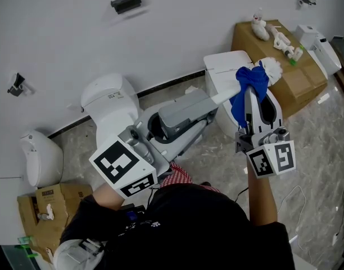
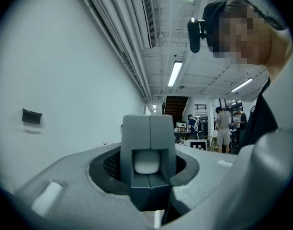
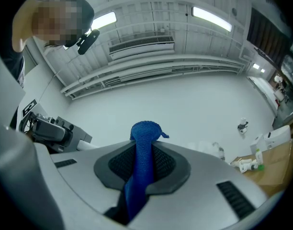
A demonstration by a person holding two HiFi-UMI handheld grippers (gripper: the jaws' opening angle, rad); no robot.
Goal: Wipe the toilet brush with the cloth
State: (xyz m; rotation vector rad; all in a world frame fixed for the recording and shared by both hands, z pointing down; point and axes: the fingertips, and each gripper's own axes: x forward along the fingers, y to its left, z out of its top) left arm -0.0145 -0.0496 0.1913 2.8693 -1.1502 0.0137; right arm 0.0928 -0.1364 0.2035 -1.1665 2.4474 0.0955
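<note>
Clamping the white handle end of the brush [image 1: 271,68], the left gripper [image 2: 150,128] has its jaws pressed together on it; its own view shows the rounded white end seated between the two grey fingers. In the head view this gripper sits at the lower left of the frame, marker cube nearest the camera. The handle runs from the gripper's tips toward the upper right, where the white bristle head sticks out past the cloth [image 1: 249,86]. The right gripper [image 3: 144,145] is closed on that blue cloth: its view shows a blue strip pinched between the jaws and bunched into a knob just beyond the tips. In the head view it stands right of centre, pointing up the frame, with the cloth draped over the brush shaft just below the bristles (whether it wraps fully round I cannot tell). Brush and cloth are held in the air over a white toilet [image 1: 222,69] right of centre. A second toilet [image 1: 110,103] stands left of centre against the wall [image 1: 177,27]. A cardboard box [image 1: 293,80] sits at the upper right with small white items [image 1: 259,27] on top, and another box [image 1: 57,204] lies at the lower left
</note>
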